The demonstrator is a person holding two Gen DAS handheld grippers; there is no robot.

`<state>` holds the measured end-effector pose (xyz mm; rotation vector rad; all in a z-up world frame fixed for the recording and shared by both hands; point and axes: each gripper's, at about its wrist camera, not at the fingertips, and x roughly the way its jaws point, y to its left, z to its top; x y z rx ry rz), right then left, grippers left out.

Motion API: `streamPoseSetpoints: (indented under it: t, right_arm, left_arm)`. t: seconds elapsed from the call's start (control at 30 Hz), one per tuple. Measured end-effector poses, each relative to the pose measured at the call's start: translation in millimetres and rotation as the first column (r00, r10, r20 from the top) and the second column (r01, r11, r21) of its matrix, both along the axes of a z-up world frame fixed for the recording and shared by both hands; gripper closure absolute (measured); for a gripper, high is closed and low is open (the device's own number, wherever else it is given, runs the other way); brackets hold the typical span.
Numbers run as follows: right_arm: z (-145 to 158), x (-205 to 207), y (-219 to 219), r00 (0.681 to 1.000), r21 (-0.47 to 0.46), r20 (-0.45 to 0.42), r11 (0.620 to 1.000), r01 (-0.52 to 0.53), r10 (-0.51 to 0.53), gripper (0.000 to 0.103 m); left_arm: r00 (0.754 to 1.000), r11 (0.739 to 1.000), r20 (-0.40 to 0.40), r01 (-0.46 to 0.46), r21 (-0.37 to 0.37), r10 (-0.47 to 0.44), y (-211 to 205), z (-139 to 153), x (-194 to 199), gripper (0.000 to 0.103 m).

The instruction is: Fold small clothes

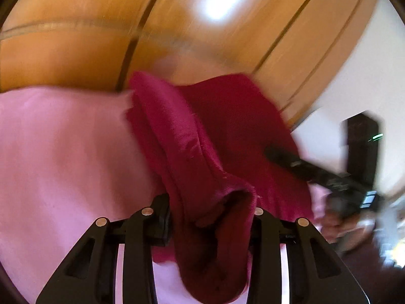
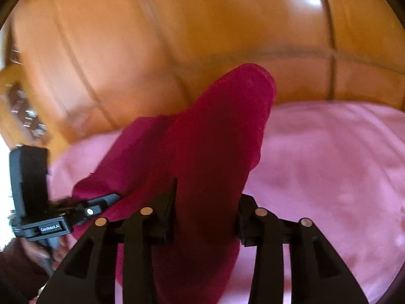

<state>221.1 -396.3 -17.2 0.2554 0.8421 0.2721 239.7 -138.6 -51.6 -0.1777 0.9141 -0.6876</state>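
Note:
A dark red knit garment [image 1: 227,116] hangs lifted over the pink sheet [image 1: 63,152], stretched between both grippers. My left gripper [image 1: 210,212] is shut on a bunched end of it, and the cloth fills the gap between the fingers. In the same view the right gripper [image 1: 273,153] reaches into the garment's right side. In the right wrist view my right gripper [image 2: 206,210] is shut on a thick fold of the garment [image 2: 227,126], which rises in a peak ahead. The left gripper [image 2: 111,198] grips the cloth's lower left edge there. Both views are blurred.
Orange-brown wooden panels [image 1: 76,50] stand behind the bed, also in the right wrist view as wooden panels [image 2: 126,38]. The pink sheet [image 2: 329,164] spreads wide to the right. A white wall [image 1: 354,76] lies at the right. A person's hand [image 2: 38,250] holds the left gripper's handle.

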Motion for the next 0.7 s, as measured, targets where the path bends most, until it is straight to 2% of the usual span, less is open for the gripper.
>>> streamPoseSetpoints:
  t: [0.03,0.07,0.1,0.13,0.2,0.27,0.33,0.4,0.53,0.6,0.63,0.7]
  right_arm:
    - [-26.7,7.7,-5.8,0.997,-0.035,-0.075,0.999,0.029,-0.032,0.057]
    - [-45.4,10.1,-8.5,0.991,-0.061,-0.12,0.997,0.044,-0.052,0.049]
    - [-59.0,8.5,-11.2,0.99,-0.07,-0.125,0.996,0.059,-0.067,0.047]
    - [-64.8,3.3,-16.8,0.992,-0.042,-0.095,0.996,0.08,-0.084,0.041]
    - [-76.2,-1.0,-32.1,0.984,0.075,-0.118,0.987,0.139,-0.13,0.034]
    - [-81.9,-2.1,-38.5,0.977,0.109,-0.138,0.978,0.177,-0.162,0.022]
    - [-79.8,-3.8,-40.3,0.973,0.1,-0.145,0.976,0.193,-0.177,0.016]
    - [-68.8,-8.0,-37.8,0.969,0.058,-0.145,0.976,0.208,-0.198,0.015]
    - [-31.5,-31.7,-30.9,0.978,0.001,-0.072,0.981,0.195,-0.194,0.014]
    - [-21.5,-48.8,-23.0,0.984,-0.005,-0.046,0.985,0.17,-0.17,0.014]
    - [-19.5,-60.0,-17.2,0.988,-0.018,-0.039,0.988,0.15,-0.151,0.014]
    - [-20.7,-64.1,1.7,0.99,-0.097,-0.036,0.986,0.136,-0.14,0.015]
  left_arm:
    - [0.998,0.998,-0.055,0.007,0.056,-0.004,-10.7,-19.4,8.6,0.067]
    - [0.997,0.994,-0.074,0.006,0.108,0.002,-18.7,-36.9,12.3,0.054]
    - [0.998,0.993,-0.065,-0.017,0.114,0.024,-20.2,-44.7,12.1,0.042]
    - [0.997,0.995,-0.064,-0.038,0.096,0.045,-18.7,-47.9,12.0,0.041]
    - [0.994,0.998,-0.096,-0.044,0.052,0.049,-14.9,-51.1,13.4,0.04]
    - [0.994,0.998,-0.096,-0.039,0.056,0.044,-10.4,-49.6,12.9,0.037]
    - [0.994,0.995,-0.085,-0.059,0.079,0.066,-11.4,-42.6,12.4,0.034]
    - [0.993,0.992,-0.062,-0.092,0.09,0.098,-8.2,-31.9,3.7,0.03]
    - [0.987,0.985,0.016,-0.162,0.053,0.162,7.3,-9.1,-13.2,0.03]
    - [0.986,0.986,0.042,-0.162,0.046,0.16,13.2,-3.8,-27.7,0.03]
    - [0.987,0.986,0.051,-0.157,0.061,0.154,10.8,-5.1,-29.6,0.03]
    - [0.987,0.971,0.076,-0.156,0.182,0.144,-1.6,-15.4,-29.2,0.03]
